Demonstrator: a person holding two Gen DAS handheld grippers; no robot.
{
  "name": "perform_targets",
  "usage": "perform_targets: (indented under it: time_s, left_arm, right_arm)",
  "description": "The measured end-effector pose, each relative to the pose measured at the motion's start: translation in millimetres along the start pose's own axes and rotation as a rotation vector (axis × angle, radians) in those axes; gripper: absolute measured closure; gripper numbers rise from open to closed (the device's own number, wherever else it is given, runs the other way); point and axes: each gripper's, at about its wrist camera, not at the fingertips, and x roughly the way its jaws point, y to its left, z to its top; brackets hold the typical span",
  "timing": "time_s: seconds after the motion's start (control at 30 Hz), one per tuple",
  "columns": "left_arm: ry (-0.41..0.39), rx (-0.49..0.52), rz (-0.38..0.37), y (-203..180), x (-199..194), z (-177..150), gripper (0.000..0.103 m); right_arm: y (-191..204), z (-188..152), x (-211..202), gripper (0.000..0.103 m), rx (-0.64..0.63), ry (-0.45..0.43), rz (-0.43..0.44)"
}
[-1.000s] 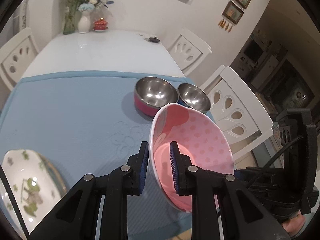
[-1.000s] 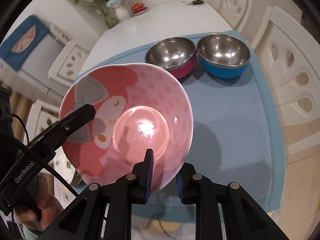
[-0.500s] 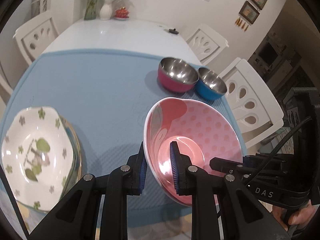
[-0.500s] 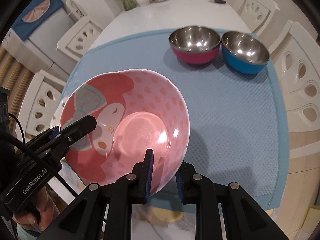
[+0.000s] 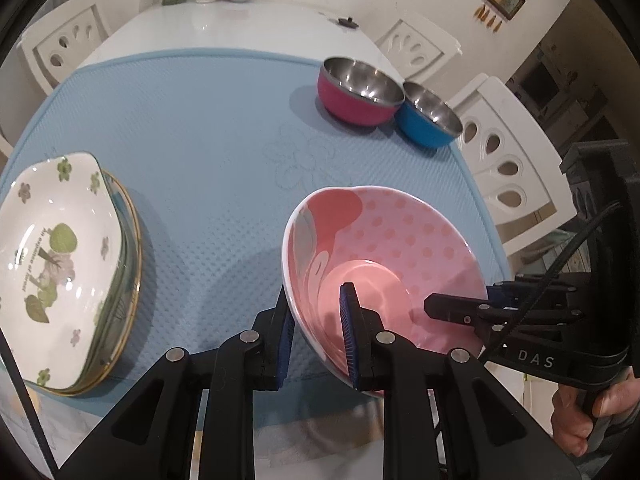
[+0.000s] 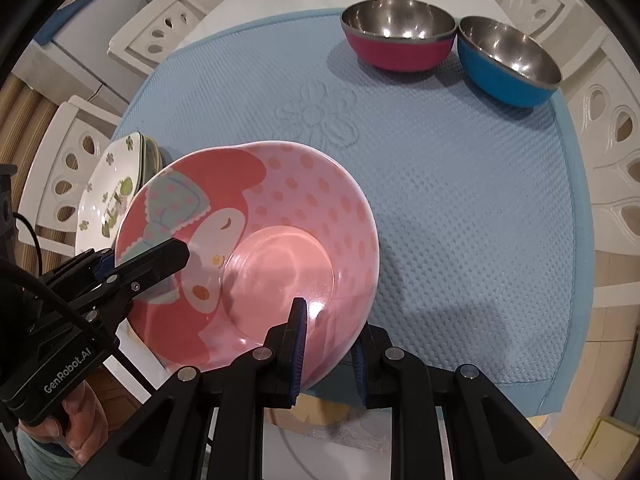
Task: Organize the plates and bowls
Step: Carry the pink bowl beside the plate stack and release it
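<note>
White chairs [image 5: 496,148] ring a white table [image 5: 240,28] covered by a blue mat [image 5: 208,128]. Both grippers clamp the rim of one pink bowl [image 5: 400,240], tilted above the mat's near edge. The left gripper [image 5: 316,332] grasps the rim with one finger inside and one outside; the right gripper [image 6: 328,344] grips the opposite rim the same way. Ahead of the fingers, well apart, a magenta steel bowl [image 5: 356,92] and a blue steel bowl [image 5: 428,120] sit touching each other. Left of the left gripper's fingers lies a stack of plates [image 5: 60,264] with a clover-patterned dish on top. A hand [image 5: 588,416] holds the right gripper's handle.
</note>
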Motion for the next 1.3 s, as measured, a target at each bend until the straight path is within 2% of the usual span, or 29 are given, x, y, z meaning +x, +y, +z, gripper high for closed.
perform_targets:
  time_s: [0.33, 0.9, 1.1, 1.3]
  left_arm:
    - [0.055, 0.008, 0.004, 4, 11, -11, 0.085]
    - [0.066, 0.01, -0.017, 7, 6, -9, 0.084]
    - [0.049, 0.006, 0.006, 13, 0, -8, 0.083]
    - [-0.01, -0.022, 0.011, 22, -17, -3, 0.083]
  right_arm:
    - [-1, -7, 13, 0.083, -0.01, 0.043, -0.001]
    - [-17, -15, 4, 0.084, -0.002, 0.054, 0.048]
    - [-11, -20, 2, 0.084, -0.02, 0.05, 0.037]
    - [-4, -20, 2, 0.084, -0.02, 0.056, 0.034]
